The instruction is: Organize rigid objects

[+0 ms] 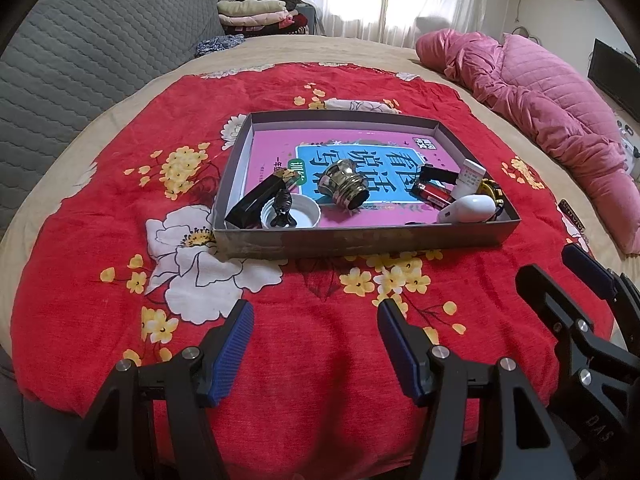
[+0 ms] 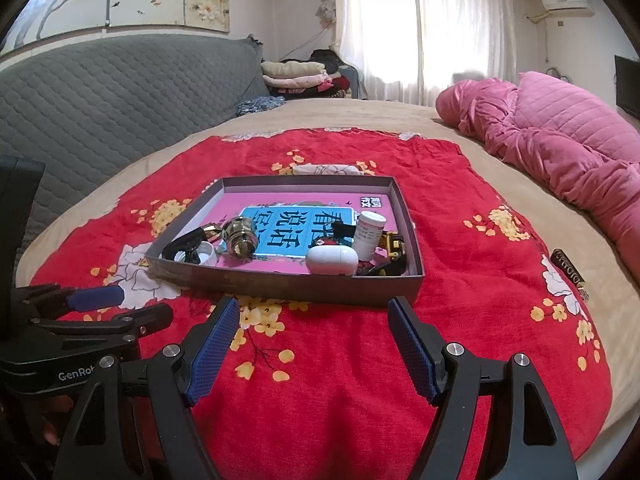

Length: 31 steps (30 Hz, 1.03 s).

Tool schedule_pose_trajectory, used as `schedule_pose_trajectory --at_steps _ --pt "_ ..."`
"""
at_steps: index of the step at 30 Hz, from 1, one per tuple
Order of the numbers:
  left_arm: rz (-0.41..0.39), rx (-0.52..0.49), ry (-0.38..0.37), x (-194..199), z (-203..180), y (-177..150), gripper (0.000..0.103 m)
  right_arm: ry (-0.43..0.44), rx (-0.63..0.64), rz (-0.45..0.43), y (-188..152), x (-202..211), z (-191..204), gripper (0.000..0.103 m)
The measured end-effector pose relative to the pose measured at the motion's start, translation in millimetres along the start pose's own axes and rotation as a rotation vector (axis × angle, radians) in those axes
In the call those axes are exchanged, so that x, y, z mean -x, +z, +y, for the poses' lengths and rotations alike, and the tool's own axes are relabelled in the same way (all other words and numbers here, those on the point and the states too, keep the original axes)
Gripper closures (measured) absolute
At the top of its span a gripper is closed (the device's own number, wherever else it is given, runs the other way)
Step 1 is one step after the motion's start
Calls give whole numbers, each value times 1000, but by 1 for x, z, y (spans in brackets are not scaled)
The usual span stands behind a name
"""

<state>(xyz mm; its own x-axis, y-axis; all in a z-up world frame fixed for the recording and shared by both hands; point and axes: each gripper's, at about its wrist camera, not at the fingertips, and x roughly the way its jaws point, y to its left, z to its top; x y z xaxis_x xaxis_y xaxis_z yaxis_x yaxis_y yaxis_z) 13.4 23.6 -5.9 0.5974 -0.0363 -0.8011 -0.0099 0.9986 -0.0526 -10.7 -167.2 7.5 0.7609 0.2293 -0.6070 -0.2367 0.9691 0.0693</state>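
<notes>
A shallow grey cardboard box sits on a red flowered cloth. Inside lies a pink and blue book with several small items on it: a brass metal fitting, a white lid with a black clip, a black box, red batteries, a white pill bottle and a white oval case. My left gripper is open and empty, short of the box's near wall. My right gripper is open and empty too, beside it.
The cloth covers a beige bed. A pink quilted blanket lies bundled at the right. A grey padded headboard rises at the left, with folded clothes beyond. A small dark tag lies on the cloth's right edge.
</notes>
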Motion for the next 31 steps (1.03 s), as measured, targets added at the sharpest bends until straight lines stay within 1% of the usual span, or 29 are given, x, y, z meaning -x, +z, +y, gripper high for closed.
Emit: schedule_pose_trajectory --at_steps 31 --pt "18 -3 19 -5 1 -2 39 0 -4 1 0 0 -1 25"
